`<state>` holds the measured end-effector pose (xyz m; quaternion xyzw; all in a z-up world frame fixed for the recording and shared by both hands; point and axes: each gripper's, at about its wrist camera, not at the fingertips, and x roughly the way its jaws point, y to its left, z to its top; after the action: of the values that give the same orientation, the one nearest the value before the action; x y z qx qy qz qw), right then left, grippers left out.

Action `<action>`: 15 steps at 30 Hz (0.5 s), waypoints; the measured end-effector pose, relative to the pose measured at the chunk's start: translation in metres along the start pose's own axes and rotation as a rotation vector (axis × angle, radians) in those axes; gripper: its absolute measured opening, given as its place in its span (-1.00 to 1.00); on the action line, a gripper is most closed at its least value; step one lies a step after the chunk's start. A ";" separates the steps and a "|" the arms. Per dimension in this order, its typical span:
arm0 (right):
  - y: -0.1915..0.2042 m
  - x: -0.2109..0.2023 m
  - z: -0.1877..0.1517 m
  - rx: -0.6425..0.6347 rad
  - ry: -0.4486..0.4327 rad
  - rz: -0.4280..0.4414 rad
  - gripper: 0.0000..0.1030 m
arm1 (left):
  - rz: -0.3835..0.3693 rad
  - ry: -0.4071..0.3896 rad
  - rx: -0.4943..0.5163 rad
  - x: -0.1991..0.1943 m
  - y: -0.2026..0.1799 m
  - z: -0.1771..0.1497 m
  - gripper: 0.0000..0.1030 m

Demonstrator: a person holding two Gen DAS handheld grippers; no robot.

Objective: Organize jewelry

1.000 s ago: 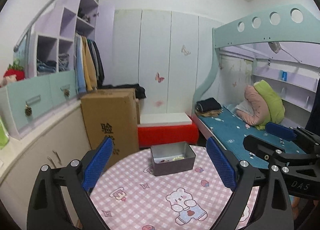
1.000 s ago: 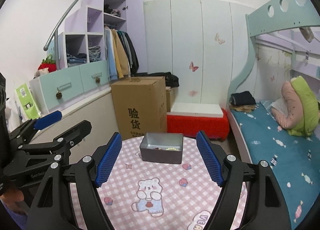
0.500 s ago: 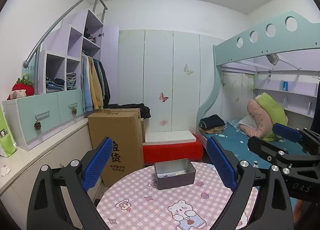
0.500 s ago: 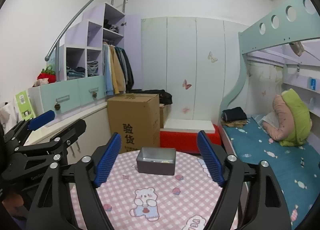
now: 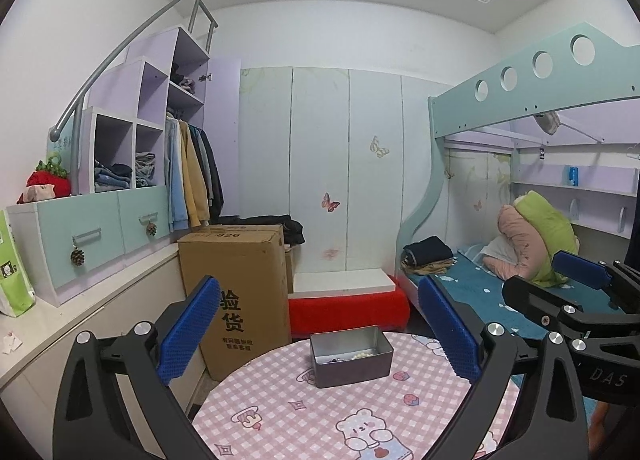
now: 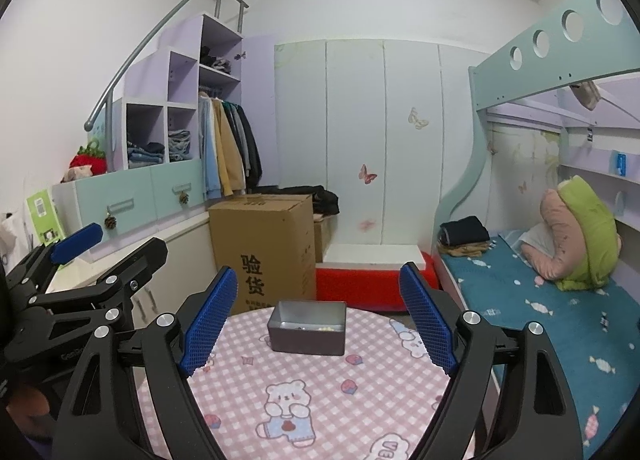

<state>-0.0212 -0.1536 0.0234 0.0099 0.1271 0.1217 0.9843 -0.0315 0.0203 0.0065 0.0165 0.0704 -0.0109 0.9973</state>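
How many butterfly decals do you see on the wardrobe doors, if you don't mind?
2: a pale butterfly higher up and a pink butterfly lower, to its left. A faint pink mark near the bottom is unclear.

- Pink-and-white check with cartoon bears on the tabletop [image 6: 360,388]
- Dark grey tin [image 6: 307,338]
- Blue textured pads [image 6: 210,316]
- Brown cardboard box [image 6: 264,244]
- Teal bedsheet [image 6: 520,300]

Cardboard box [image 5: 236,288] beside bunk bed [image 5: 480,288]
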 end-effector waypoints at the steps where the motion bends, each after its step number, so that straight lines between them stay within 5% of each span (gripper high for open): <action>1: -0.001 0.000 0.000 0.002 -0.002 -0.002 0.63 | 0.000 0.000 0.001 0.000 0.000 0.000 0.86; 15: -0.001 0.003 -0.002 0.008 0.003 0.001 0.64 | -0.001 0.007 0.004 0.004 -0.002 -0.001 0.86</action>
<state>-0.0186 -0.1536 0.0206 0.0138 0.1291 0.1215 0.9841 -0.0279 0.0182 0.0049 0.0184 0.0740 -0.0115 0.9970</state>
